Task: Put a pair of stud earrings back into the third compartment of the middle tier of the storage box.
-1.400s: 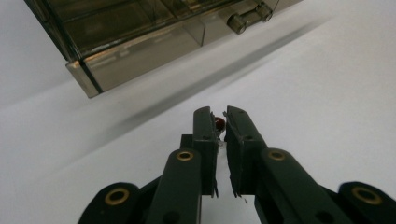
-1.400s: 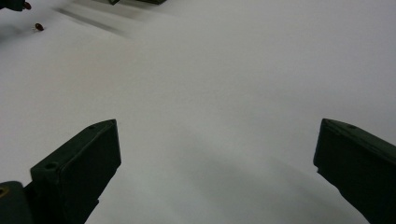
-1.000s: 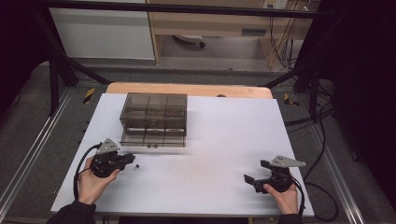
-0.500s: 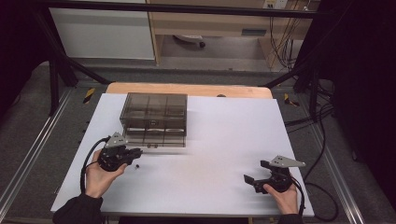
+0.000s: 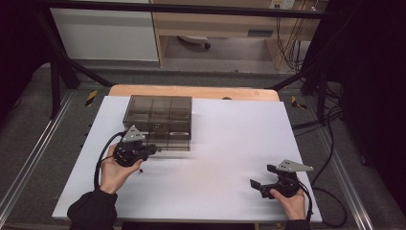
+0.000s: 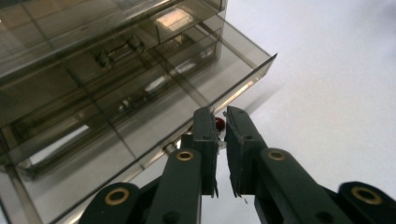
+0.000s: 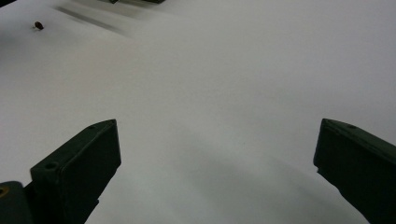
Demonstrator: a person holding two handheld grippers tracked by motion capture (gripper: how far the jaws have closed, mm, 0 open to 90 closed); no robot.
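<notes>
1 small dark red bead (image 6: 219,123), pinched by the left gripper (image 6: 218,122), should release low over the smoky transparent plastic drawer (image 6: 154,112), not its edge; the right gripper (image 7: 217,154) stands wide open.

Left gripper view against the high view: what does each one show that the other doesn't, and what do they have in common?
Left gripper view alone: a small red bead-like thing pinched between the left gripper jaws, and the dividers inside the pulled-out drawer.

High view alone: the right gripper with its jaws wide apart, both of the person's hands, a tiny dark item on the white tabletop, and the wooden edge behind.

Shared: the smoky transparent drawer cabinet, the left gripper close at its front, and the white tabletop.
</notes>
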